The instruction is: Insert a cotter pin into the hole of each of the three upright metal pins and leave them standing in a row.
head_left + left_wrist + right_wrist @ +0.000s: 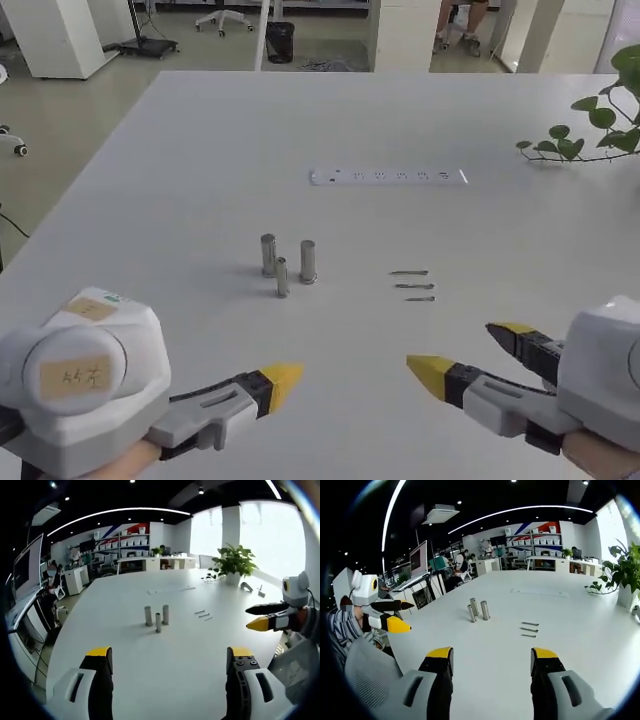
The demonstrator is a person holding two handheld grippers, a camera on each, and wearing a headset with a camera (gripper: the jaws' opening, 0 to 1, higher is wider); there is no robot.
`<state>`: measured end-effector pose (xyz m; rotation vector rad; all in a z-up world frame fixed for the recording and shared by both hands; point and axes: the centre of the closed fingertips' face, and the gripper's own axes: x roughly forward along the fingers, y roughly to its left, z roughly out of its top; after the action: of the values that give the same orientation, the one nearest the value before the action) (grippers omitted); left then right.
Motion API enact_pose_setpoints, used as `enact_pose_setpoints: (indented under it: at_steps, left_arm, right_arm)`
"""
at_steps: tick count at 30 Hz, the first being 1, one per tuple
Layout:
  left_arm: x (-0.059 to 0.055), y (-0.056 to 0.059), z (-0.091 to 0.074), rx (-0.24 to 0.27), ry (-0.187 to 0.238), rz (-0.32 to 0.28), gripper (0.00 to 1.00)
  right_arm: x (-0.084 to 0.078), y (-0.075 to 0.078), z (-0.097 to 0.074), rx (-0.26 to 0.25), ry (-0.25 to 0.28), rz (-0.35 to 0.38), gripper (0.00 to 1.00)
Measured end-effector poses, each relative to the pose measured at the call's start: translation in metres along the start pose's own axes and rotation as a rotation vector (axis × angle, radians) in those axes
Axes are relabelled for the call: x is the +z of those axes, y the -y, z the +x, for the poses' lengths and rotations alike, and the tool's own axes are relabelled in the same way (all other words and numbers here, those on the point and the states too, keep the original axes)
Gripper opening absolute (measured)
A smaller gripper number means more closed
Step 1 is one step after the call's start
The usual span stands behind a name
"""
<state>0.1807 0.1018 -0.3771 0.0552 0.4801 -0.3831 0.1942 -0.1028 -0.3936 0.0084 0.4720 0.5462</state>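
Observation:
Three short upright metal pins (268,254) (282,277) (308,261) stand close together in a loose cluster mid-table, seen also in the left gripper view (158,622) and the right gripper view (484,610). Three thin cotter pins (414,286) lie flat in a stack of parallel lines to their right (529,629) (202,614). My left gripper (169,654) is open and empty, well short of the pins; one yellow fingertip (283,378) shows at lower left. My right gripper (470,352) (491,654) is open too, holding nothing, nearer than the cotter pins.
A white power strip (388,177) lies farther back on the white table (200,150). A leafy plant (600,130) reaches in at the right edge. White pillars and office chairs stand beyond the far table edge.

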Motion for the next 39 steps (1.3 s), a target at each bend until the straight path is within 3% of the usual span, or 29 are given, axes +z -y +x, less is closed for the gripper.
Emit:
enact_pose_setpoints:
  at_steps: [14, 22, 24, 26, 39]
  left_arm:
    - [-0.002, -0.002, 0.004, -0.02, 0.018, -0.003, 0.93]
    - [0.0, -0.002, 0.008, -0.026, 0.043, -0.001, 0.92]
    - [0.004, 0.001, 0.01, -0.04, 0.079, -0.011, 0.92]
    - [0.004, 0.001, 0.012, -0.048, 0.085, -0.011, 0.92]
    - [-0.004, -0.007, 0.021, -0.039, 0.071, 0.021, 0.9]
  right_arm:
    - [0.018, -0.025, 0.059, 0.163, -0.021, -0.12, 0.45]
    - [0.028, -0.034, 0.097, 0.223, -0.026, -0.153, 0.37]
    - [0.03, -0.038, 0.108, 0.242, -0.031, -0.149, 0.35]
    - [0.031, -0.043, 0.119, 0.262, -0.036, -0.154, 0.33]
    - [0.031, -0.055, 0.182, 0.325, -0.054, -0.144, 0.2]
